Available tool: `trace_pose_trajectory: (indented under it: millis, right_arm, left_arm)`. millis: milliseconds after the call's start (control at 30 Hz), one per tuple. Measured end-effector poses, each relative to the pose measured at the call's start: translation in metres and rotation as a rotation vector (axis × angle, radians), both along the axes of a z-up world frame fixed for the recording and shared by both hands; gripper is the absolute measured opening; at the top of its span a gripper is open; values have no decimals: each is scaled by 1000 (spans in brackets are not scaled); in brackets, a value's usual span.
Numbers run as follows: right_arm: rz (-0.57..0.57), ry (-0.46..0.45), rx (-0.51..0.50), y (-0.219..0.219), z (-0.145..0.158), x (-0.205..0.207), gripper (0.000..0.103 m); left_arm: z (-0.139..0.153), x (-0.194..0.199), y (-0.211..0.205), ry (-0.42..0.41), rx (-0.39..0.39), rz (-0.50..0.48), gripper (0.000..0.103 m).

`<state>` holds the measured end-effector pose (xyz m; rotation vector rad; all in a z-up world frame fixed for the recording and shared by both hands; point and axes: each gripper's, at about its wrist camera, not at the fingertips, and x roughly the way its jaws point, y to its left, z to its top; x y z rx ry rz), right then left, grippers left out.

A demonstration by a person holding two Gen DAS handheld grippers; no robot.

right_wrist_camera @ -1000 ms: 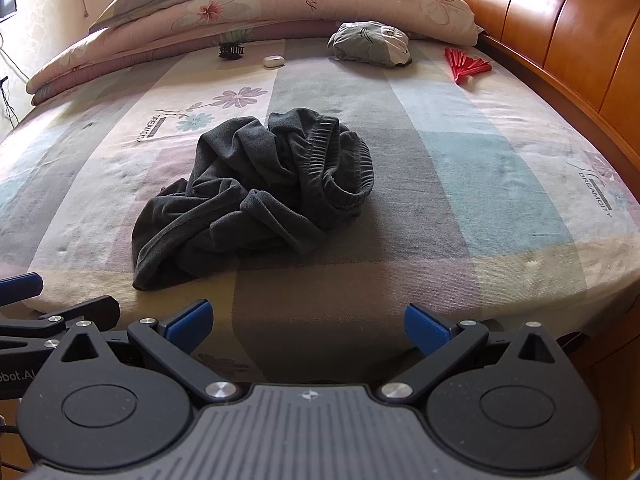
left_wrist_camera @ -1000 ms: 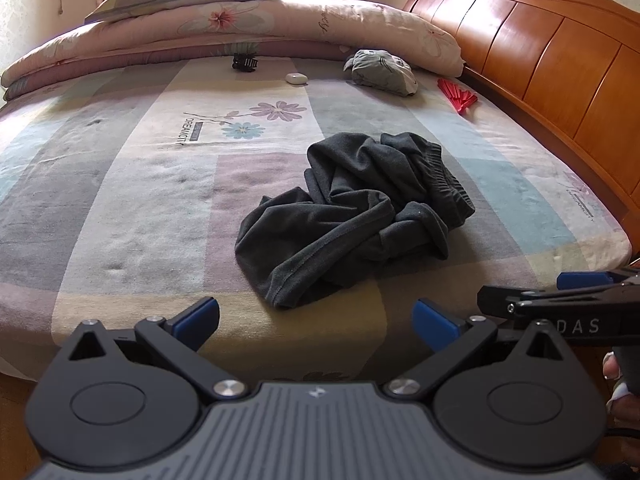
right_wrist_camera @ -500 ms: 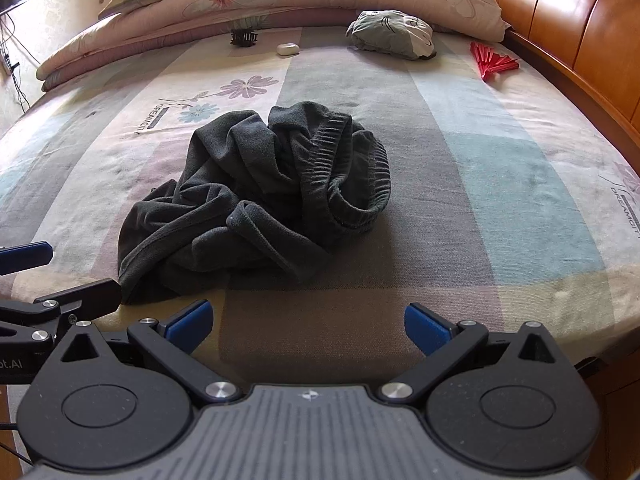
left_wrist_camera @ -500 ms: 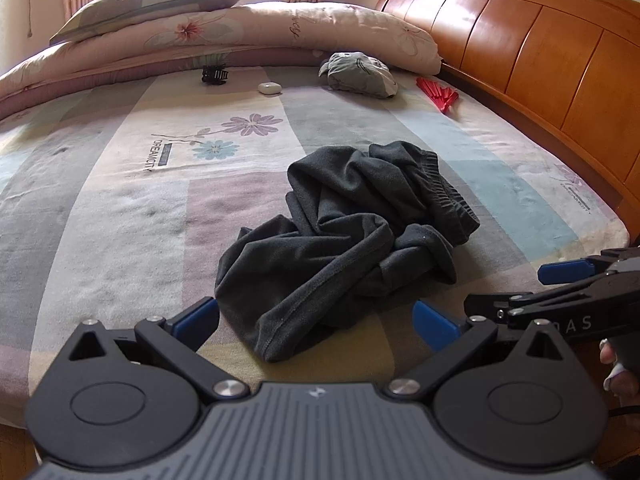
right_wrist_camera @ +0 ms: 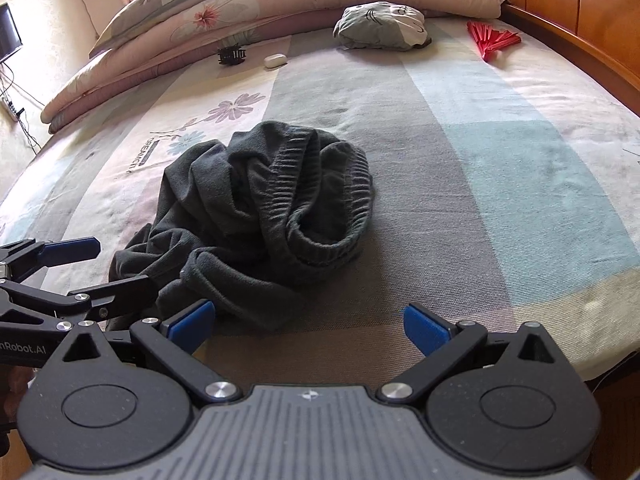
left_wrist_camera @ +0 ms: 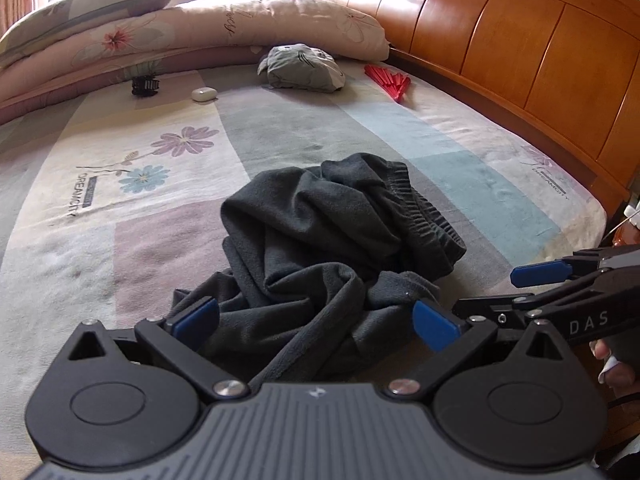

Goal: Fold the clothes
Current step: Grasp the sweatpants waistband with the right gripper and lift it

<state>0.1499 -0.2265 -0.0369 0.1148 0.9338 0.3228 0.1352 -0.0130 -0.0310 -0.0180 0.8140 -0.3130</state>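
A dark grey garment [left_wrist_camera: 328, 256] lies crumpled in a heap on the bed sheet [left_wrist_camera: 120, 240], near the near edge of the bed and about in the middle between left and right. Its ribbed waistband [right_wrist_camera: 320, 200] curls open on the right side of the heap, and a long part of the cloth spreads toward the near left.

The left gripper [left_wrist_camera: 316, 320] hangs over the near part of the garment. Its jaws are wide apart and hold nothing; the blue fingertips [left_wrist_camera: 196, 314] are above the cloth, and I cannot tell if they touch it. The right gripper [right_wrist_camera: 308, 326] is just beside it, on the right, over the near right edge of the heap. Its jaws are also wide apart and empty. One finger of each gripper shows in the other camera's view, so the two tools are close together.

At the far side of the bed there is a folded quilt [left_wrist_camera: 240, 28] with a pillow [left_wrist_camera: 92, 4] on it. Before the quilt lie a black hair clip [left_wrist_camera: 145, 85], a small white case [left_wrist_camera: 204, 94], a grey bundle of cloth [left_wrist_camera: 304, 68] and a red fan [left_wrist_camera: 390, 80]. A wooden headboard [left_wrist_camera: 520, 52] runs along the right side.
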Motion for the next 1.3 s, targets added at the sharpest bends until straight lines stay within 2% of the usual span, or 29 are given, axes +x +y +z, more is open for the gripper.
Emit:
trace_pose_trajectory:
  millis: [100,167,233,267,300,367,533,667,733,767,867,933,1033,1167,1233,1267,1300]
  right_arm:
    - [14,-3,6,-7,-2,6,95]
    - [31,-27,-5,-9,-1,7,92]
    - [61,-62,-39,-9,2,9,87]
    - [81,-78,-56,-8,3,10,78]
    - [102,-93,-72,-7,5,12,66]
    - [141,-104,-68,-5,8,17,55]
    - [235,-122,27,3,17,36,55]
    - [246,-71,23,14,6,60,55]
    - [241,-40,56,14,0,64,52]
    - [239,-26,74,14,-3,65,45]
    - [310,-127,108,19,10,51,42]
    - [341,-173,51,28,13,50,42]
    - [326,-136,43,31,6,64,41]
    - [301,-150,138,20,13,76,38]
    - [292,-138,125,20,12,83,33]
    - [288,-130,116,20,12,87,21]
    - [289,-133,113,20,13,87,18]
  left_arm:
    - [-11,9,-6,37,12,-29,102]
    - [-11,8,-9,26,38,-32,102]
    - [-7,5,-5,11,31,-36,102]
    - [-5,4,-2,7,30,-35,102]
    - [-2,5,2,4,37,-27,102]
    - [3,5,8,-7,61,-6,102]
    - [6,5,18,-6,89,19,102]
    - [5,5,22,-4,91,24,102]
    - [5,5,24,-5,84,25,102]
    - [6,5,25,-9,82,26,102]
    - [6,5,27,-27,85,17,102]
    - [5,5,27,-48,95,-6,102]
    - [2,4,23,-77,127,-40,102]
    - [0,1,27,-74,103,-37,102]
    - [-2,0,30,-72,99,-32,102]
    - [-3,0,30,-74,106,-33,102]
    - [-3,-1,31,-77,113,-33,102]
